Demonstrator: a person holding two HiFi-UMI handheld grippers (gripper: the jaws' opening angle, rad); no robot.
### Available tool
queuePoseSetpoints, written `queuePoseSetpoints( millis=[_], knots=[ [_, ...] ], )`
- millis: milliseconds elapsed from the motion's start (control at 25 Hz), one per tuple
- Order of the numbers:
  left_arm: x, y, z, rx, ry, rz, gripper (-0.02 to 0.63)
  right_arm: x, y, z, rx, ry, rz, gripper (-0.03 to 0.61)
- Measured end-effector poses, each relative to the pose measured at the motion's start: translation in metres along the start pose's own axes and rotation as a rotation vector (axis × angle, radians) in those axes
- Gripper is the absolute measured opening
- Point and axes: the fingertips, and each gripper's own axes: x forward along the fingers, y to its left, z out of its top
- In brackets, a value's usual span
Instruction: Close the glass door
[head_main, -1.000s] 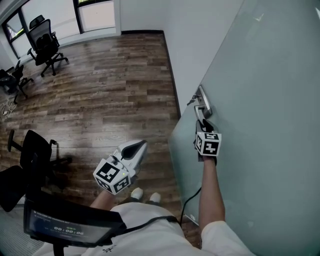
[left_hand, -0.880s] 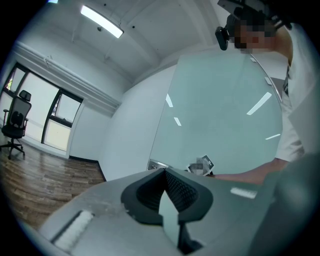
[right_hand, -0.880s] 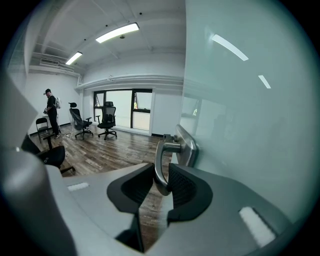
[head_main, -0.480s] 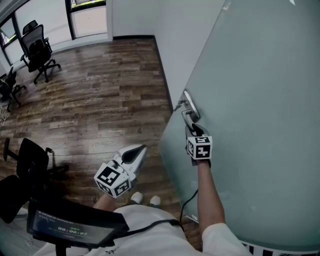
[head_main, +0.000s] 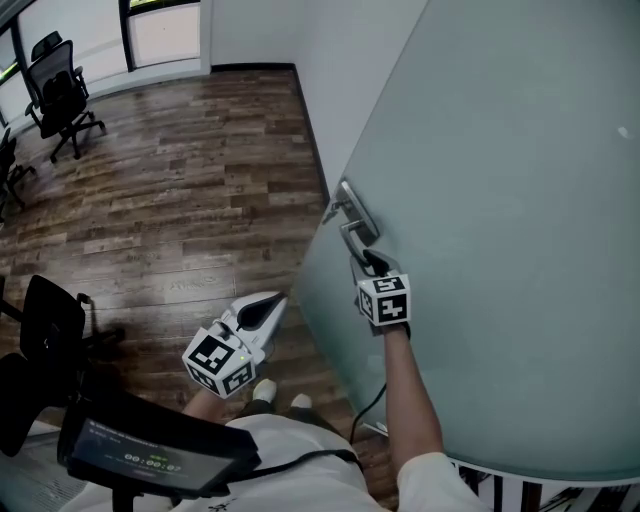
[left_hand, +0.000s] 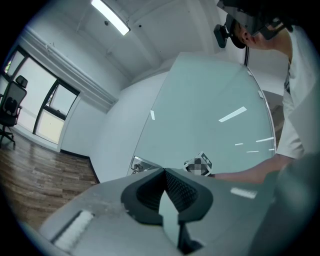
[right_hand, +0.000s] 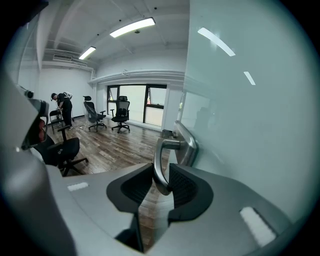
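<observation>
A frosted glass door (head_main: 500, 200) fills the right side of the head view, its free edge running down toward the wooden floor. A metal lever handle (head_main: 352, 232) sits near that edge. My right gripper (head_main: 370, 262) is shut on the lever's free end; the right gripper view shows the handle (right_hand: 159, 165) pinched between the dark pads (right_hand: 182, 187), beside the door (right_hand: 240, 125). My left gripper (head_main: 272, 305) hangs over the floor left of the door edge, holding nothing. In its own view the left gripper (left_hand: 164, 172) has its jaws together, facing the door (left_hand: 210, 115).
A white wall (head_main: 270, 40) meets the door's path at the back. Black office chairs (head_main: 60, 95) stand by the far windows, and another chair (head_main: 50, 320) is close at the left. A dark device with a screen (head_main: 150, 455) hangs at the person's chest.
The door's free edge, the handle and my right gripper have swung leftward across the head view. My left gripper has shifted slightly left and stays shut.
</observation>
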Motion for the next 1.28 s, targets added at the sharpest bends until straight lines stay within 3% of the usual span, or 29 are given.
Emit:
queuePoseSetpoints(
  millis=[440,1000,1280],
  knots=[
    [-0.053,-0.030,0.004,0.007,-0.021,0.043,0.000,-0.021,0.080,0.009,-0.032,-0.008,0.052,0.106],
    [-0.095,-0.090,-0.001,0.047,-0.046,0.190,0.000,-0.040,0.126,0.009,-0.065,-0.029,0.119,0.104],
    [-0.150,-0.169,-0.012,0.076,-0.064,0.308,0.000,-0.087,0.148,-0.002,-0.083,-0.055,0.154,0.103]
  ],
)
